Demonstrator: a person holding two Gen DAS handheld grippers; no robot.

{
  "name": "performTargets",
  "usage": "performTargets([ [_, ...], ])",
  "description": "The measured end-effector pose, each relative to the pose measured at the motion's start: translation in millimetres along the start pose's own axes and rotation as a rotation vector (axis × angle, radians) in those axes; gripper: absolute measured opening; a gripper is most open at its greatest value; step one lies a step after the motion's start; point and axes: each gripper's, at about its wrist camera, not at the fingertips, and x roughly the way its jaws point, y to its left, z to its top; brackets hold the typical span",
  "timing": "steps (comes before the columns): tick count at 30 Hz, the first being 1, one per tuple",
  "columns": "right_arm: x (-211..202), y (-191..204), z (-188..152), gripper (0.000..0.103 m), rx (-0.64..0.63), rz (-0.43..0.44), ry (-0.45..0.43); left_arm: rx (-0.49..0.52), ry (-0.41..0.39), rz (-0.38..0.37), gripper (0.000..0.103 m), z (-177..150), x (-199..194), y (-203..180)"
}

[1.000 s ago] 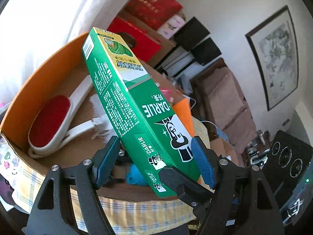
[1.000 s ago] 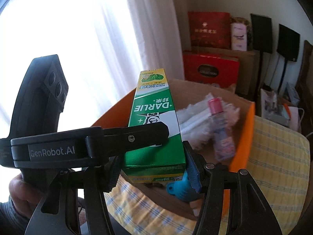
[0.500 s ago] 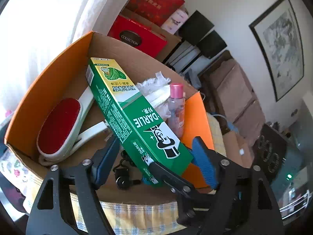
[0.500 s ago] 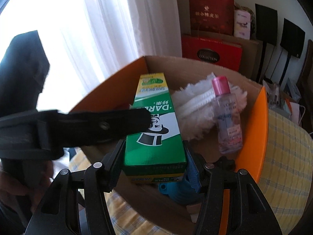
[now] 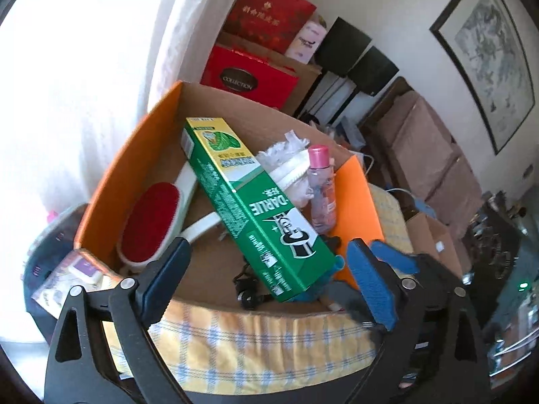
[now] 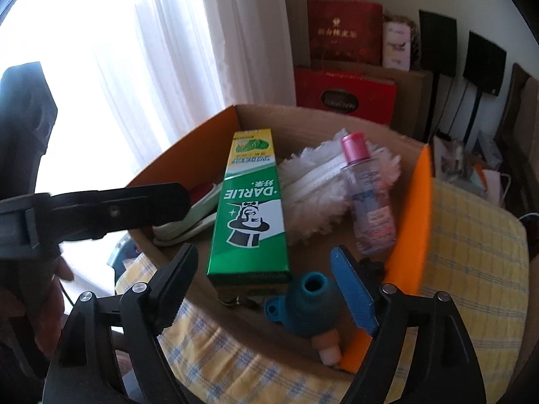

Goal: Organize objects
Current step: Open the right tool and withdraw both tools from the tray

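A green toothpaste box [image 6: 249, 208] lies slanted inside the open cardboard box [image 6: 188, 155], its near end propped on things at the front. My right gripper [image 6: 266, 286] is just in front of that near end. Its jaws are opening and its pads stand clear of the box sides. In the left wrist view the toothpaste box [image 5: 256, 202] runs diagonally, and its low end shows between the fingers of my left gripper [image 5: 269, 282]. Those jaws are also opening and touch nothing. One left finger [image 6: 118, 208] crosses the right wrist view at the left.
Inside the cardboard box [image 5: 111, 181] lie a red lint brush [image 5: 151, 215], a white duster [image 6: 320, 181], a pink-capped bottle [image 6: 367, 198], a teal plastic piece [image 6: 310, 306] and a small black item [image 5: 246, 286]. The box stands on a yellow checked cloth [image 6: 471, 235]. Red gift boxes [image 6: 343, 91] stand behind it.
The toothpaste box came down from a raised tilt and now rests in the cardboard box. Both grippers' jaws have widened off it, and both have drawn back slightly.
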Motion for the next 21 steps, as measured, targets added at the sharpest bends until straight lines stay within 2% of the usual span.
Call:
performTargets([
  [4, -24, -4, -10, 0.087, 0.008, -0.087, -0.002, 0.061, -0.005, 0.061, 0.097, -8, -12, -6],
  [5, -29, -7, -13, 0.088, 0.020, -0.098, 0.002, 0.073, -0.006, 0.072, 0.101, -11, -15, -7],
  [10, -52, -22, -31, 0.093, 0.116, -0.132, 0.016, 0.117, -0.010, 0.111, 0.102, -25, -25, -14],
  [14, -72, -29, -45, 0.101, 0.153, -0.154, 0.002, 0.145, -0.005, 0.117, 0.103, -35, -31, -20],
  [21, -94, -36, -59, 0.103, 0.204, -0.189, -0.016, 0.180, 0.010, 0.179, 0.103, -53, -37, -35],
])
